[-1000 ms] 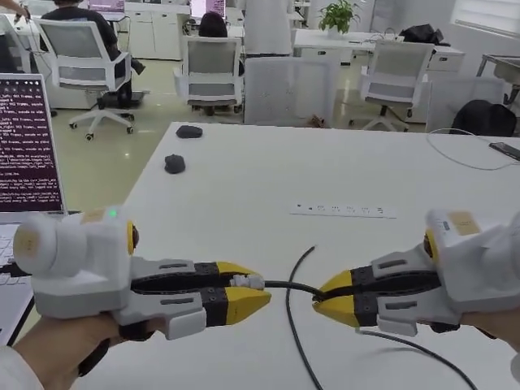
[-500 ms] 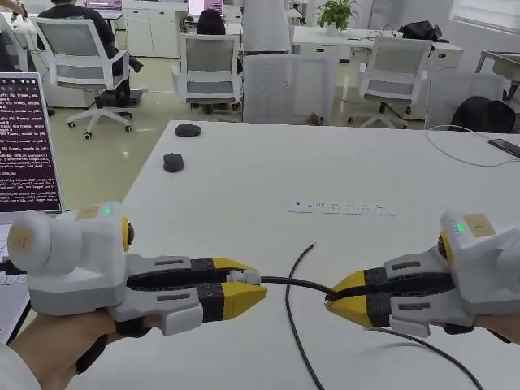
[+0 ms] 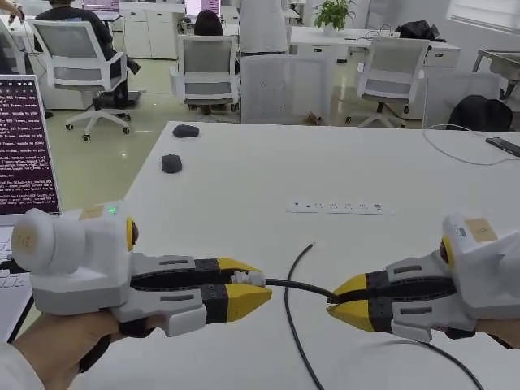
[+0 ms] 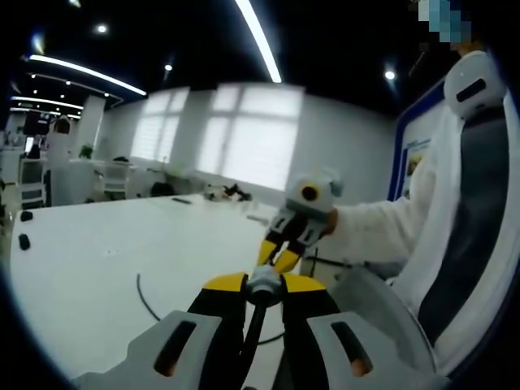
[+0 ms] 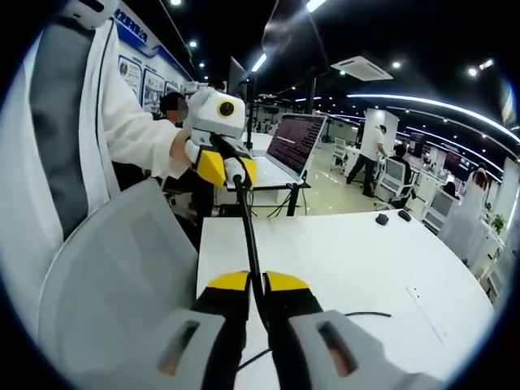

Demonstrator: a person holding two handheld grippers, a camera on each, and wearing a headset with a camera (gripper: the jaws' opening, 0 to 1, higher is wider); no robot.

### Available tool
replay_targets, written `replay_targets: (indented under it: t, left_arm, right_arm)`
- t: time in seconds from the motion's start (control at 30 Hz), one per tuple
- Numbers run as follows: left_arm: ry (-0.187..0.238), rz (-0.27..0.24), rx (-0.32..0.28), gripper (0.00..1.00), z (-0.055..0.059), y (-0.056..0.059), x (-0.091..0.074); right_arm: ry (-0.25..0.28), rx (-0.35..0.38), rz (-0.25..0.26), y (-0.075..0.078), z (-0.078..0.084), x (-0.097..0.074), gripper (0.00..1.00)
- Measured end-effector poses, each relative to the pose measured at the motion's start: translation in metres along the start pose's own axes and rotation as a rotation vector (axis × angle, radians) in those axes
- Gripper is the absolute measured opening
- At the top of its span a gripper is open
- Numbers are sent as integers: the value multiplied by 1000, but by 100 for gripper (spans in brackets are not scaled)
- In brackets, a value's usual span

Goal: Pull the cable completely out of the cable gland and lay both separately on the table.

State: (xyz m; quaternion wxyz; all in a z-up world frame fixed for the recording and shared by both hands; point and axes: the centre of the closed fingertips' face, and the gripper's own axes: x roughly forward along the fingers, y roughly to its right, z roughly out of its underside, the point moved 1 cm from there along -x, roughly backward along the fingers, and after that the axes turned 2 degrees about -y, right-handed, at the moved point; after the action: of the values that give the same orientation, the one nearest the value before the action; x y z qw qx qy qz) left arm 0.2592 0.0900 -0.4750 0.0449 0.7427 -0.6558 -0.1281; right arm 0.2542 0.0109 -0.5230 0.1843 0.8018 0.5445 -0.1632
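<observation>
This is an open-plan office. A long white table [image 3: 382,171] stands among rows of desks with mesh swivel chairs [image 3: 207,69] on castors, and a person [image 3: 73,14] sits at one of the far desks. A laptop [image 3: 24,146] shows lines of terminal text (too small to read). Two computer mice [image 3: 171,163] lie on the table, a potted plant [image 3: 337,15] tops a far desk, and strip lights [image 4: 258,36] run along the ceiling.

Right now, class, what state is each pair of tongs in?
Left tongs: shut on the cable gland.
Right tongs: shut on the cable.
</observation>
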Motion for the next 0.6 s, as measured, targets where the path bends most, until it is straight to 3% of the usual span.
replay_targets:
  t: [0.07, 0.13, 0.2, 0.6]
  left_arm:
    - [4, 3, 3, 17, -1, 1, 0]
    - [2, 2, 7, 17, -1, 1, 0]
    - [-2, 1, 7, 17, 1, 0, 1]
    - [-9, 23, 12, 17, 2, 6, 6]
  right_arm:
    - [-17, -34, 6, -2, -1, 1, 11]
    - [-1, -36, 2, -4, -7, 2, 24]
    - [10, -52, 11, -3, -12, 4, 30]
    - [55, -82, -27, -9, -35, 15, 29]
